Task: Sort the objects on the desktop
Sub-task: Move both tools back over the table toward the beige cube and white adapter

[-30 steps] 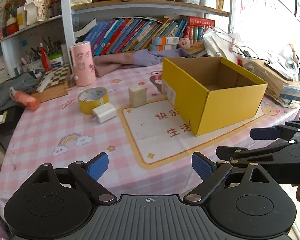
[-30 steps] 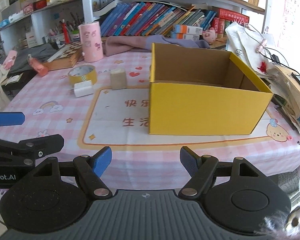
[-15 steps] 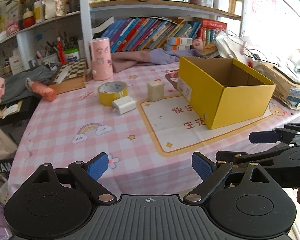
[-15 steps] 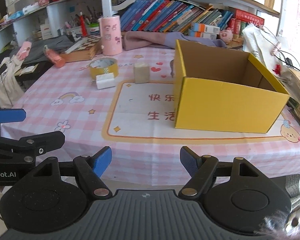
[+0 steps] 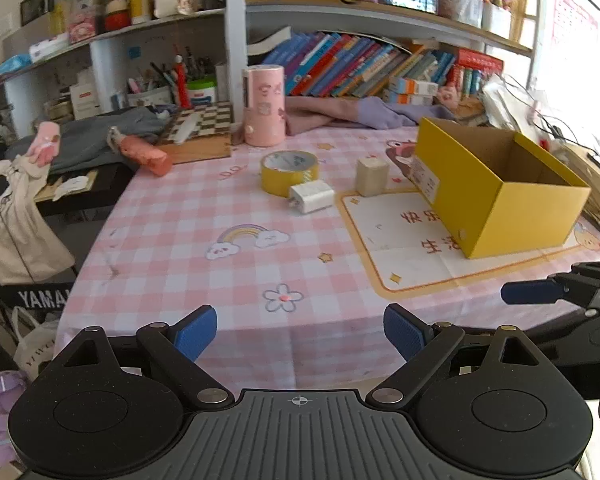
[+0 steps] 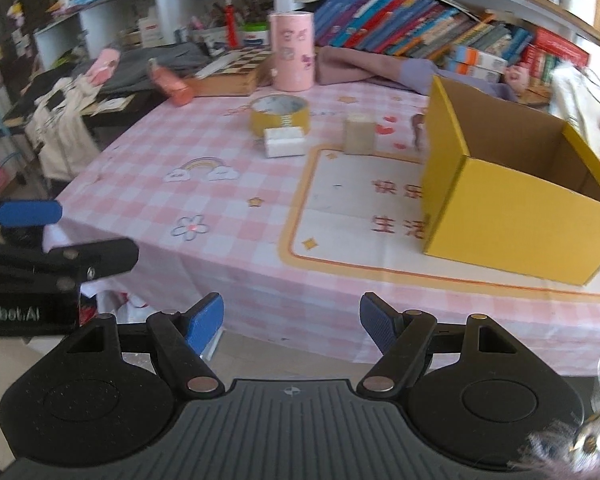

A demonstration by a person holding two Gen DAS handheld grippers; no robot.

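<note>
Pink-checked cloth covers the table (image 5: 172, 240), and both tools hang off its near edge with nothing between their blue pads. Far to the left of the left gripper (image 5: 300, 334), whose jaws stand wide, an orange tube (image 5: 150, 156) lies beside a chessboard (image 5: 202, 126). Ahead of this gripper and well beyond its tips, a roll of yellow tape (image 5: 289, 172) sits in front of a tall pink canister (image 5: 264, 106); a white charger (image 5: 312, 197) lies touching the roll on the near side, and a beige cube (image 5: 372, 176) stands just to the right of both. Further right, an open yellow box (image 5: 496, 188) rests on the mat with printed red characters, its inside showing bare cardboard. Furthest right, the right gripper (image 6: 291, 318) holds its jaws moderately apart and empty, with the yellow box ahead and to its right.
</note>
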